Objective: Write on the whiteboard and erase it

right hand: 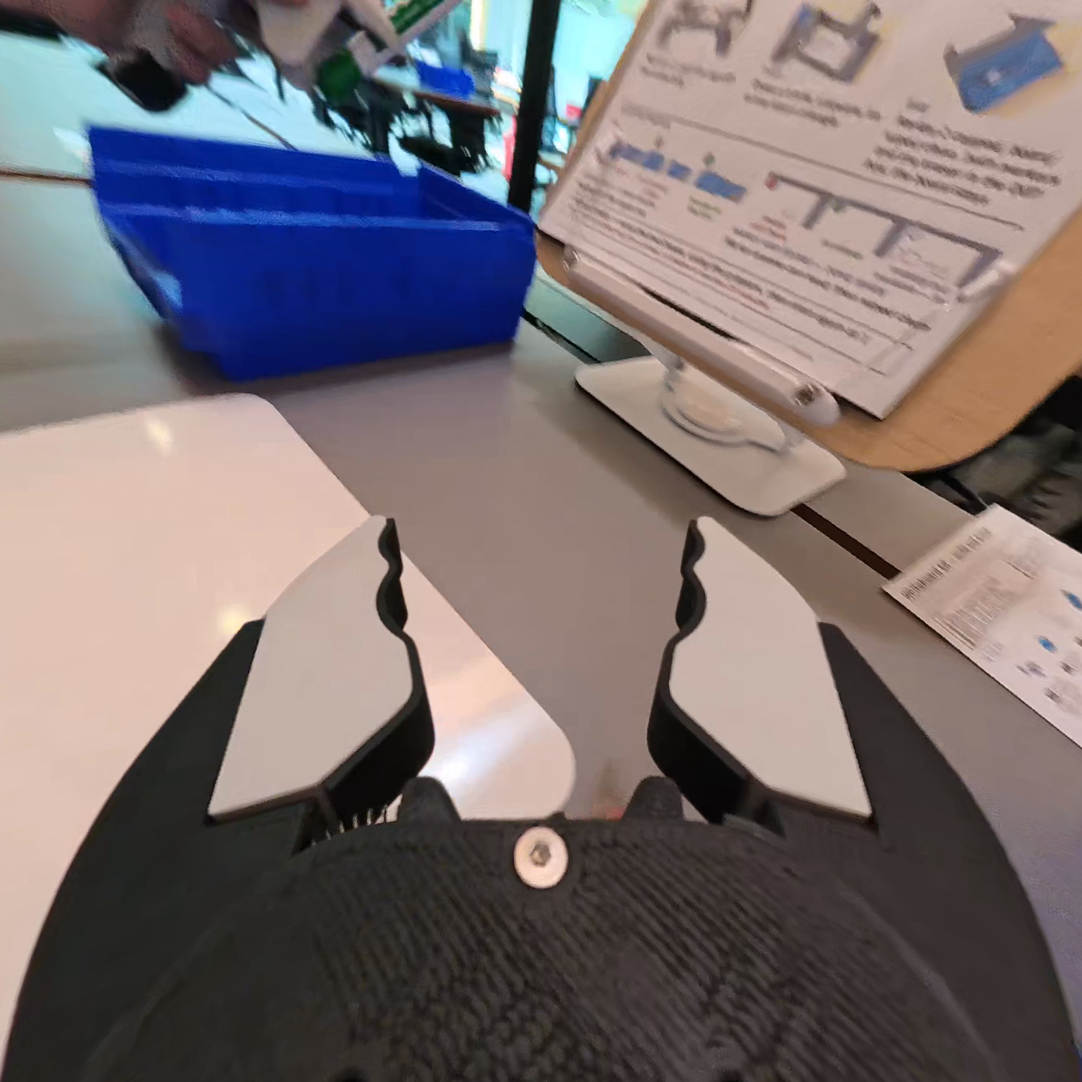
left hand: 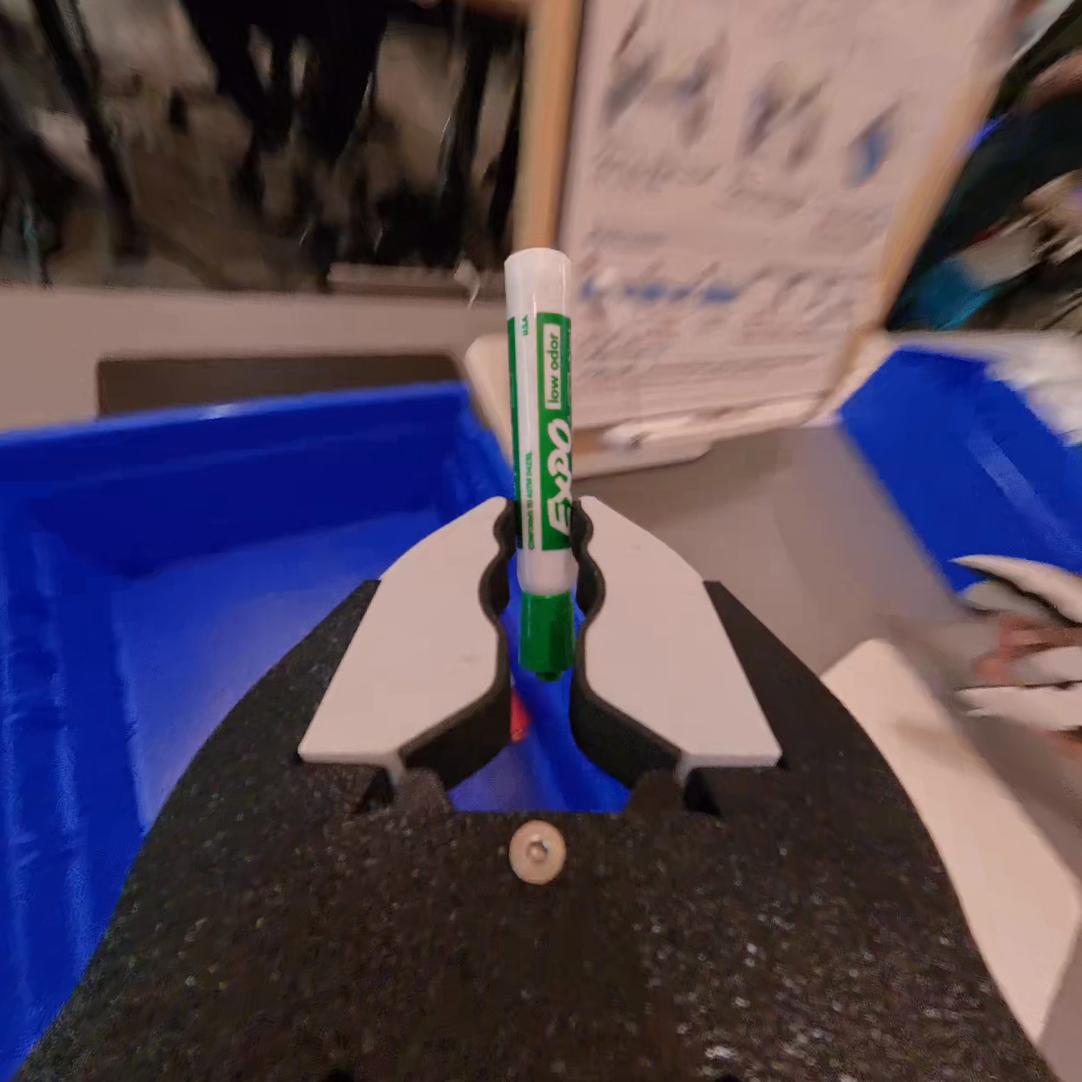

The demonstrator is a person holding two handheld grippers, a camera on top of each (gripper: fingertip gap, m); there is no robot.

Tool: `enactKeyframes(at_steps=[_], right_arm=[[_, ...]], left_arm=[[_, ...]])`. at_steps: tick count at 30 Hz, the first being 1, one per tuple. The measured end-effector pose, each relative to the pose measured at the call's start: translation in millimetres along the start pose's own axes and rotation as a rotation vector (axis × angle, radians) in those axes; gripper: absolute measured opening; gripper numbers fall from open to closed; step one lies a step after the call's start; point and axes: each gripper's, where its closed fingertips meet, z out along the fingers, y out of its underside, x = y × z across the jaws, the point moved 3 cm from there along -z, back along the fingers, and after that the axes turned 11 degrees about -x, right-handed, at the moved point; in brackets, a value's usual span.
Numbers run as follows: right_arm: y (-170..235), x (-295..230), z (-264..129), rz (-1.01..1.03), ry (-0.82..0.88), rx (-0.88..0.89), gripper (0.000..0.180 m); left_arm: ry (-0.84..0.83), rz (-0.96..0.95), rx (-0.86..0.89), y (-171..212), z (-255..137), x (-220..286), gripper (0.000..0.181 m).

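My left gripper (left hand: 544,515) is shut on a white marker with a green label (left hand: 541,410). It holds the marker upright above a blue bin (left hand: 205,527), green end down between the fingers. The white whiteboard (right hand: 146,556) lies flat on the grey table; its corner also shows in the left wrist view (left hand: 890,761). My right gripper (right hand: 541,533) is open and empty, low over the whiteboard's right corner and the table. It shows blurred at the right edge of the left wrist view (left hand: 1030,644). The left gripper with the marker shows blurred at the top left of the right wrist view (right hand: 328,52).
The blue bin (right hand: 322,263) stands behind the whiteboard, with a small red thing (left hand: 518,720) inside. A wooden board with a printed sheet (right hand: 819,175) leans on a white stand (right hand: 732,445) at the back right. A leaflet (right hand: 995,615) lies at the right. A second blue bin (left hand: 966,456) stands far right. Some 35 cm of space lies between my two pairs of fingers.
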Motion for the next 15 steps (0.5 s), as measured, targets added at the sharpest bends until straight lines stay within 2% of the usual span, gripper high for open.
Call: enactKeyframes(at_steps=[3,6,10,15], right_arm=[[-20,-17,0,0.02,-0.043,0.094,0.096],[-37,-29,4,0.038,-0.042,0.136,0.095],[-76,-55,3,0.022,-0.071,0.247,0.082],[-101,-76,2,-0.021,-0.068,0.277,0.082]], left_arm=[[0.162,0.059,0.2,-8,-39,60,0.017],[0.272,0.093,0.318,5,-55,111,0.017],[0.464,0.071,0.426,33,-53,170,0.018],[0.688,0.034,0.478,56,-41,221,0.017]])
